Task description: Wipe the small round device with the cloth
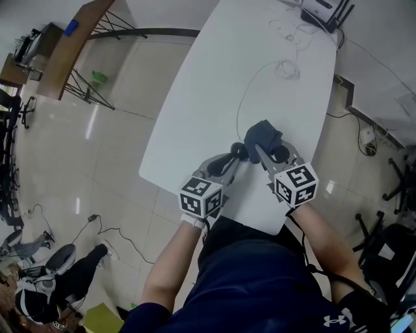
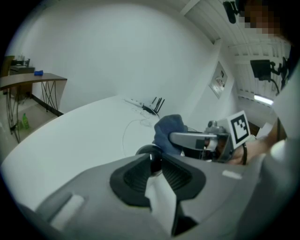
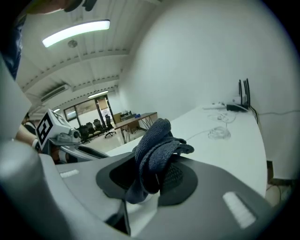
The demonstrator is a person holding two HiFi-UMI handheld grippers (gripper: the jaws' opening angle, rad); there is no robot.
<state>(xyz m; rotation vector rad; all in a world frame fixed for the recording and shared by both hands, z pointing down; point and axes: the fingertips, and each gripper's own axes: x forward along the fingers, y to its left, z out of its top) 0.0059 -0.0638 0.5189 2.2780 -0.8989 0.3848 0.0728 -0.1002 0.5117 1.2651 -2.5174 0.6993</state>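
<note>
A small round black device (image 1: 240, 151) (image 2: 150, 156) sits pinched between the pads of my left gripper (image 1: 236, 156) (image 2: 153, 165), which is shut on it just above the white table (image 1: 214, 78). My right gripper (image 1: 267, 152) (image 3: 150, 174) is shut on a bunched dark blue cloth (image 1: 263, 135) (image 3: 155, 151). The cloth (image 2: 168, 131) hangs right beside the device, on its right; whether the two touch I cannot tell. In the left gripper view the right gripper (image 2: 202, 141) comes in from the right. The left gripper (image 3: 60, 136) shows at the left of the right gripper view.
A thin white cable (image 1: 246, 88) loops across the table to a coil (image 1: 286, 68) and a router (image 1: 323, 11) at the far end. The near table edge (image 1: 195, 195) lies under both grippers. A wooden desk (image 1: 68, 45) stands at the far left and office chairs (image 1: 396, 188) at the right.
</note>
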